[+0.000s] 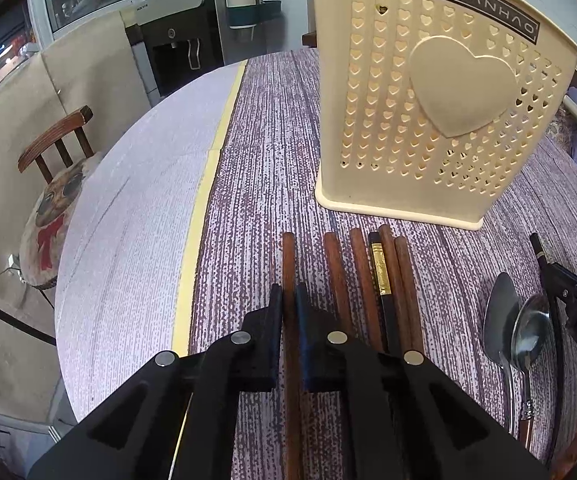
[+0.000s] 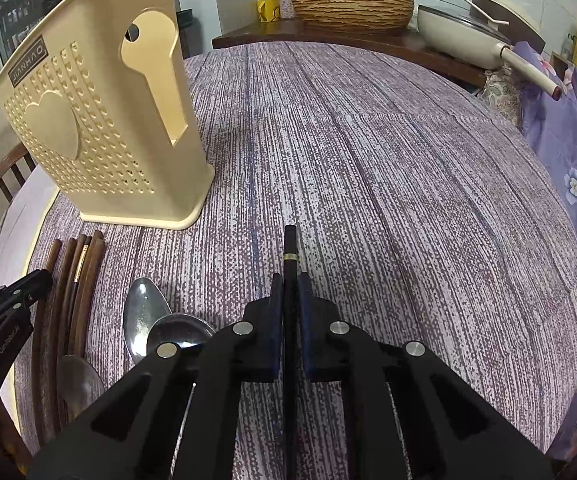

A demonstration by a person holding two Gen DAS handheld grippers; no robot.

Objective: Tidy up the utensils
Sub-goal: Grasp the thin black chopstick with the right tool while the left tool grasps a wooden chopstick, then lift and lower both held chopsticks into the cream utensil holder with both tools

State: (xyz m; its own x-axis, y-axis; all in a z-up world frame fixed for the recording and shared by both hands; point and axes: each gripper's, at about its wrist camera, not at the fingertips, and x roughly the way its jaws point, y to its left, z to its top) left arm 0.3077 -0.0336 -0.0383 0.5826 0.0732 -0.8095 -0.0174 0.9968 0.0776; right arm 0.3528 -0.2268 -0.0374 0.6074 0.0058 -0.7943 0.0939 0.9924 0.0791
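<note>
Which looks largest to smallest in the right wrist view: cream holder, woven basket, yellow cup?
1. cream holder, though nearness inflates it.
2. woven basket.
3. yellow cup.

Round table (image 2: 388,168) in purple-streaked cloth: cream utensil holder (image 1: 428,100), wooden chopsticks (image 1: 368,280), spoons (image 1: 516,328).

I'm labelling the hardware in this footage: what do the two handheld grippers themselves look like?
Both are matte black plastic. The left gripper and right gripper each have two angular linkage arms with cut-out windows, round silver pivot pins and flat fingers with dark blue pads. White lettering marks each gripper's side, seen from the other camera. No sleeves or hands show.
</note>
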